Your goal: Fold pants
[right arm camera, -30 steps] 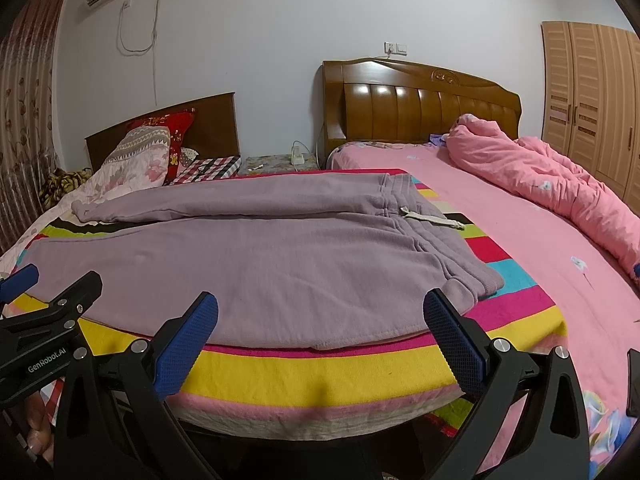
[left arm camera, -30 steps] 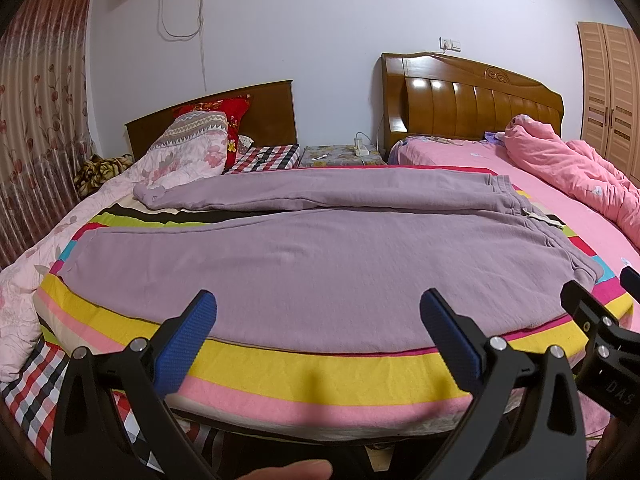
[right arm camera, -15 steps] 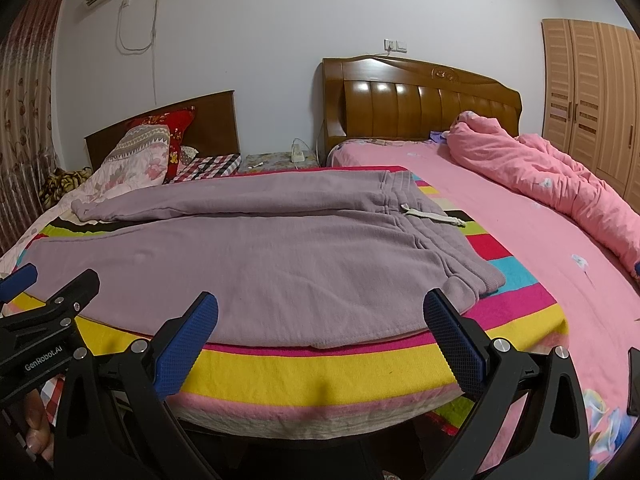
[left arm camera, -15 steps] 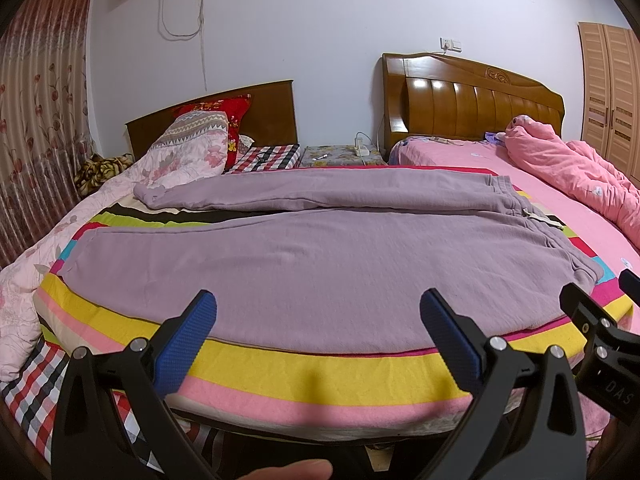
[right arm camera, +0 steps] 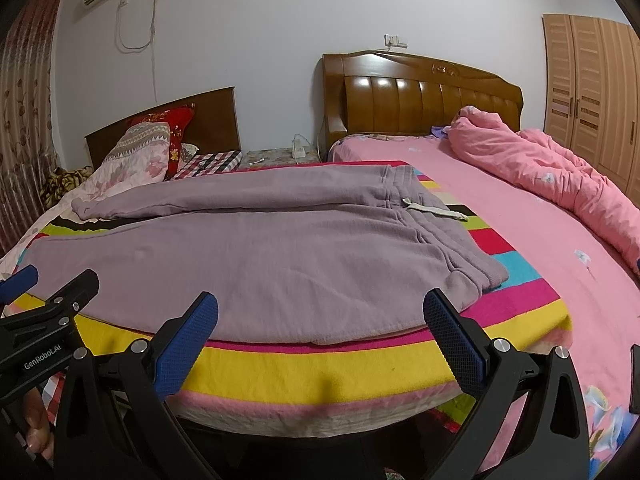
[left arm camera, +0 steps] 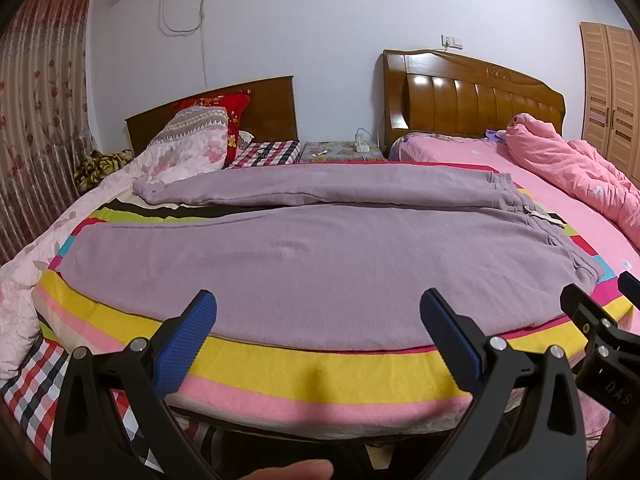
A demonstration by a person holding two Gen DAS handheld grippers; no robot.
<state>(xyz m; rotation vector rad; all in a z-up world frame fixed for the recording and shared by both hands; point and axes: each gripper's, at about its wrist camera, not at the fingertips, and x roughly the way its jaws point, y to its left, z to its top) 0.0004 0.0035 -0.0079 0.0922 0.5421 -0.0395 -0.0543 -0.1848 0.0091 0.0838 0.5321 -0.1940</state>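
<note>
Left wrist view shows the purple pants (left arm camera: 320, 256) spread flat across the striped blanket (left arm camera: 304, 364) on the bed, unfolded. Both the left hand-held gripper (left arm camera: 318, 330) and right hand-held gripper (right arm camera: 320, 330) hover spread apart, empty, near the bed's edge. Folding seems not yet begun; next comes gripping the near leg's hem and waistband (right arm camera: 472, 268).

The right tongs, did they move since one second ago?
Barely. In the right wrist view the wooden headboard sits very slightly higher than earlier; the right tongs, open, hover before the pants.
</note>
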